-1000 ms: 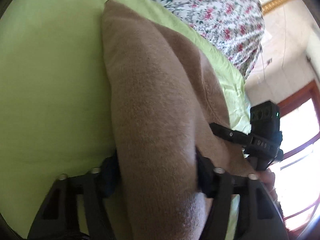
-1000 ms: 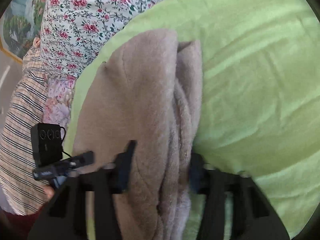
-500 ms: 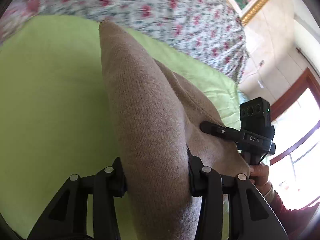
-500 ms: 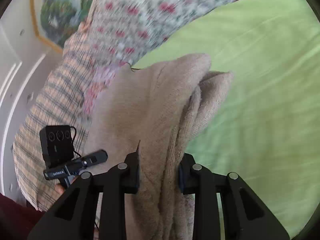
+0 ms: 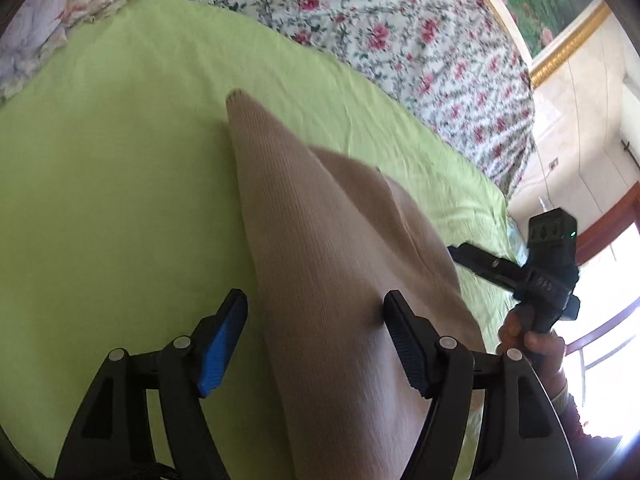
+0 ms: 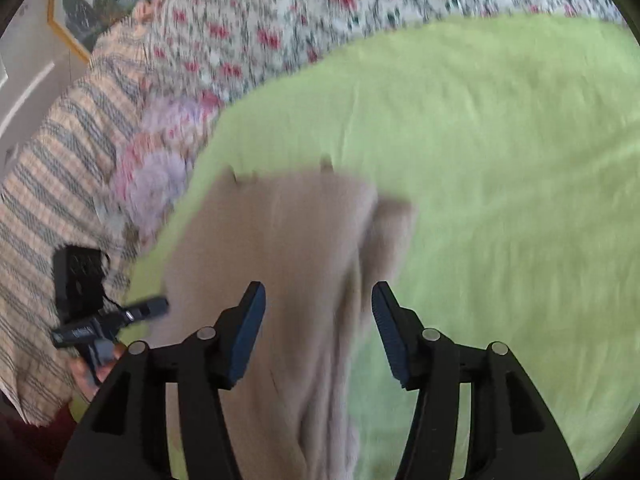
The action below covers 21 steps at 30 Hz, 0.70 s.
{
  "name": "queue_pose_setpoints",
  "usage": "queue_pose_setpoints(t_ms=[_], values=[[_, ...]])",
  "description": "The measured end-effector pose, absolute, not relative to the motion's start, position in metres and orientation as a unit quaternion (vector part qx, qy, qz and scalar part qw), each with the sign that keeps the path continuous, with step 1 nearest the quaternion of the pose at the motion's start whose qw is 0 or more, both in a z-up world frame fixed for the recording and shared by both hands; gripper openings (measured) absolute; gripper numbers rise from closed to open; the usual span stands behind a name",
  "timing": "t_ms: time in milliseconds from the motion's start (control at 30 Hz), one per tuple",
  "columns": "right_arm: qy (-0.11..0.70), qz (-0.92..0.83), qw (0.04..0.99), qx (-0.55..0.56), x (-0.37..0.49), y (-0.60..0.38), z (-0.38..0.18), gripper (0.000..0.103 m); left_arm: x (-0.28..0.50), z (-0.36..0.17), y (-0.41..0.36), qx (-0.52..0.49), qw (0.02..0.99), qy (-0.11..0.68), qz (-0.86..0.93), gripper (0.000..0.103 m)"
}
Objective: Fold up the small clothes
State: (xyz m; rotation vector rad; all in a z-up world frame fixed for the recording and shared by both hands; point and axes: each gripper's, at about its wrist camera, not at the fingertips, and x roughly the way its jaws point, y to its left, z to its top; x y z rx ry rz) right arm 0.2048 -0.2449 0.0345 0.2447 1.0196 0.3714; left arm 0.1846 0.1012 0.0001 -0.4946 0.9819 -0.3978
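A beige knitted garment (image 5: 320, 264) lies folded on the lime-green sheet (image 5: 100, 184). In the left wrist view it runs between the fingers of my left gripper (image 5: 316, 316), whose jaws stand wide apart, with a gap beside the left pad. In the right wrist view the same garment (image 6: 288, 240) lies under my right gripper (image 6: 318, 304), whose jaws are also wide apart and hold nothing. The right wrist view is blurred. Each gripper shows in the other's view, the right one (image 5: 536, 276) and the left one (image 6: 92, 320).
A floral bedspread (image 5: 400, 32) lies beyond the green sheet. A striped checked cloth (image 6: 52, 176) lies at the left in the right wrist view. A gold-framed picture (image 5: 560, 8) hangs on the wall, and a bright window (image 5: 600, 320) is at the right.
Both grippers were shut on the garment and held it up; now both have opened and the garment lies lower and flatter on the sheet.
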Motion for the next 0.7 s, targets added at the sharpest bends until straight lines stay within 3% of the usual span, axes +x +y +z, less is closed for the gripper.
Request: queue_pose_setpoints(t_ms=[100, 167, 233, 367, 533, 700], values=[[0.500, 0.157, 0.846, 0.102, 0.236, -0.233, 0.019, 0.056, 0.205, -0.003, 0.099, -0.247, 0.829, 0.470, -0.180, 0.071], [0.525, 0.154, 0.831, 0.102, 0.249, -0.224, 0.002, 0.015, 0.215, -0.008, 0.096, -0.251, 0.827, 0.476, -0.165, 0.071], [0.506, 0.157, 0.843, 0.095, 0.246, -0.221, 0.006, 0.011, 0.221, -0.010, 0.097, -0.248, 0.828, 0.478, -0.157, 0.071], [0.422, 0.163, 0.876, 0.164, 0.219, -0.256, 0.039, 0.009, 0.232, -0.011, 0.091, -0.229, 0.832, 0.483, -0.148, 0.071], [0.486, 0.125, 0.851, 0.152, 0.224, -0.265, -0.014, 0.009, 0.253, -0.020, 0.079, -0.186, 0.835, 0.505, -0.114, 0.062], [0.486, 0.118, 0.850, 0.166, 0.224, -0.268, -0.023, 0.011, 0.253, -0.018, 0.076, -0.162, 0.838, 0.510, -0.110, 0.062]])
